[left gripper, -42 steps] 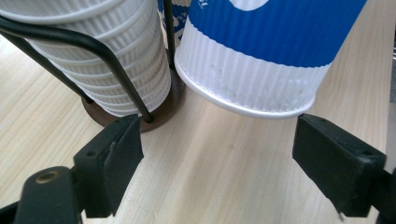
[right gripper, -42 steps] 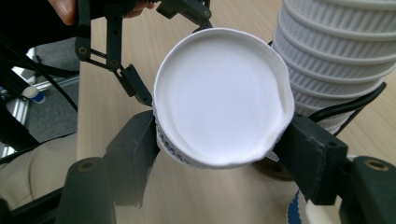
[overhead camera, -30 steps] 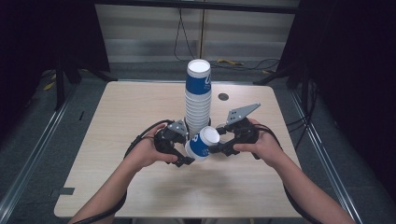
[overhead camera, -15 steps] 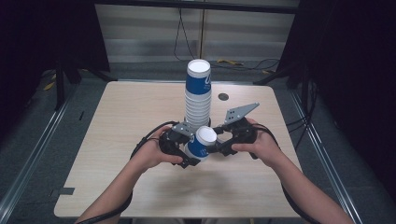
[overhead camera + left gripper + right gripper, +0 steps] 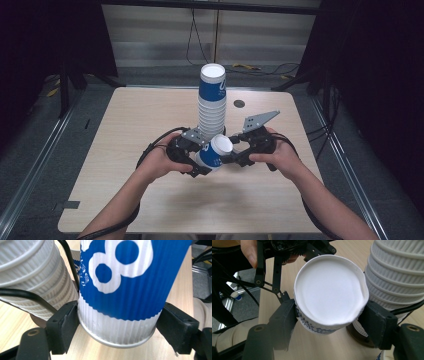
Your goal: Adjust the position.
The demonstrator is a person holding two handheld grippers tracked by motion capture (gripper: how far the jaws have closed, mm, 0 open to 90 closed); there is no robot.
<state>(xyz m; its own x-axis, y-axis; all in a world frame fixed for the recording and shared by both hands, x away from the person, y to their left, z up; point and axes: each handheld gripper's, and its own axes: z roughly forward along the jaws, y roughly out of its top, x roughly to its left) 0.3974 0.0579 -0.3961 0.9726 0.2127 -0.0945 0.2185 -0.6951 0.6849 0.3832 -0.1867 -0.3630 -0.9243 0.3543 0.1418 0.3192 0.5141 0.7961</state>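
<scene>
light: even overhead | surroundings: dark | close-ups: soft, slightly blurred

A recording lab or test bay is what is seen here, not a home. A plain light wooden table (image 5: 150, 200) is set on a grey floor (image 5: 45, 150), closed in by black curtains (image 5: 45, 35) on both sides. Cables (image 5: 260, 70) are left trailing across the floor behind it, and metal rails (image 5: 35, 165) are laid alongside the table.

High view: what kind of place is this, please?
Probably a recording lab or studio, not a home: a bare light wooden table stands between dark curtains, with loose black cables on the grey floor behind.
</scene>
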